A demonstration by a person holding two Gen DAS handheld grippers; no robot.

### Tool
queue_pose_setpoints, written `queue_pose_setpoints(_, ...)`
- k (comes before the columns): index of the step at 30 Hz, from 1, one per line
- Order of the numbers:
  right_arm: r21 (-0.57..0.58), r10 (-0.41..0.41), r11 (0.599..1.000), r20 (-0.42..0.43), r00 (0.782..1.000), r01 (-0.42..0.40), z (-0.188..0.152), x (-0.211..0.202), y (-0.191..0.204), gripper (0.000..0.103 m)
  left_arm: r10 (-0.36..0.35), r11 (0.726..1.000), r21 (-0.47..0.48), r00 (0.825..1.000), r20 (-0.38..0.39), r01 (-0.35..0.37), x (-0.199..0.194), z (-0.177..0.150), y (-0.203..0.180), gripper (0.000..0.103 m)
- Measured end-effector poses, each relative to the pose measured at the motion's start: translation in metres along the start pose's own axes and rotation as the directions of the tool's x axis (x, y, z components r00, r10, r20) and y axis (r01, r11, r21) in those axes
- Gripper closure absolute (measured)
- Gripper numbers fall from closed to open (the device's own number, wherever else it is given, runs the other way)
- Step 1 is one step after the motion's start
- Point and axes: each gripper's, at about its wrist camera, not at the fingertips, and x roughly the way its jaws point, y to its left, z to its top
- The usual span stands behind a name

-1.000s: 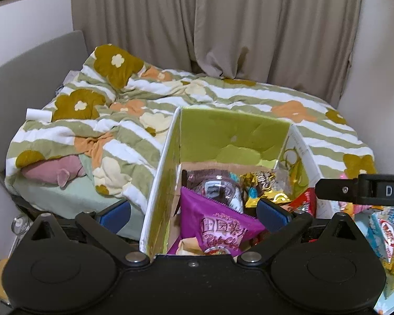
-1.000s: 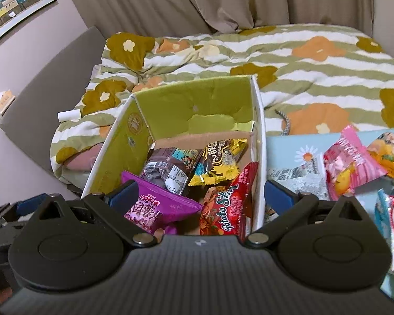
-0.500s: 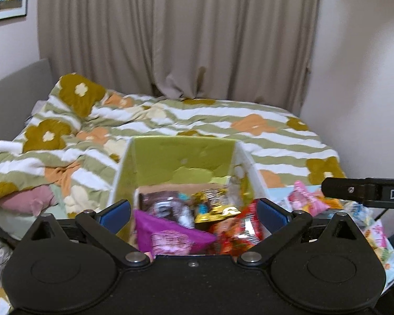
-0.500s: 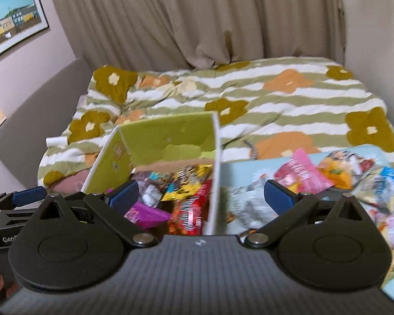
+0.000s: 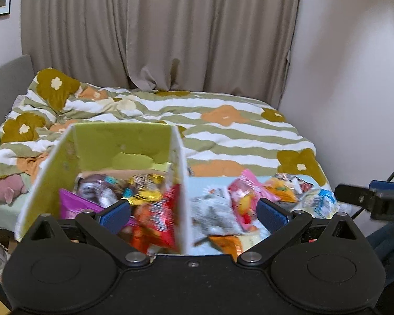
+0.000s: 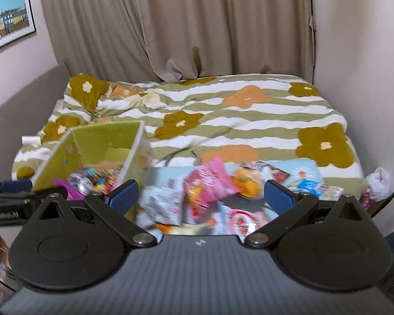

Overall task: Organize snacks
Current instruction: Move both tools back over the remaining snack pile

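A green-lined cardboard box point(image 5: 123, 141) stands on the bed's near edge and holds several snack packs, among them a purple bag point(image 5: 73, 206) and a red bag point(image 5: 157, 218). It also shows in the right wrist view point(image 6: 102, 141). Right of it, loose snacks lie on a light blue mat point(image 6: 302, 173): a pink bag point(image 5: 243, 191) point(image 6: 210, 186), an orange pack point(image 6: 245, 183), a white-grey pack point(image 5: 212, 210). My left gripper point(image 5: 193, 211) is open and empty, above the box's right wall. My right gripper point(image 6: 201, 197) is open and empty, above the loose snacks.
A bed with a green-striped flower duvet point(image 6: 249, 120) fills the room behind. Beige curtains point(image 5: 157, 31) hang at the back. A wall point(image 5: 354, 78) stands close on the right. A grey headboard point(image 6: 21, 99) is on the left. A white plastic bag point(image 6: 378, 181) lies at the bed's right edge.
Both grippers have pulled back and swung right, from over the box toward the loose snacks. Both stayed open and empty. The current views are motion-blurred.
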Motion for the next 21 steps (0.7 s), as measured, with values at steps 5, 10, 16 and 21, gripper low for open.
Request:
queue_pose_setpoints(5,-0.075,0.001,0.997,-0.035,0.999,-0.003,-0.022,0.011,-0.036,0.000,0.014,1.000,0.000,0.999,-0.034,-0.014,0.023,-0.015,-0.034,0.000)
queue_pose_setpoints(10,-0.131,0.025,0.991,-0.104,0.994,-0.038,-0.047,0.036,-0.064,0.000,0.031,1.000,0.004,0.995,-0.091,-0.031,0.059,-0.037,-0.063,0.001)
queue_pose_setpoints(16,-0.167,0.050,0.983,-0.180,0.982,-0.081,-0.079,0.064,-0.080,0.000,0.042,0.999,0.019,0.988,-0.150,-0.039,0.101,-0.060,-0.082,0.007)
queue_pose_setpoints(21,-0.198,0.065,0.974,-0.221,0.973,-0.110,-0.099,0.079,-0.080,0.000,0.055,0.998,0.029,0.982,-0.183,-0.051,0.130,-0.070,-0.090,0.008)
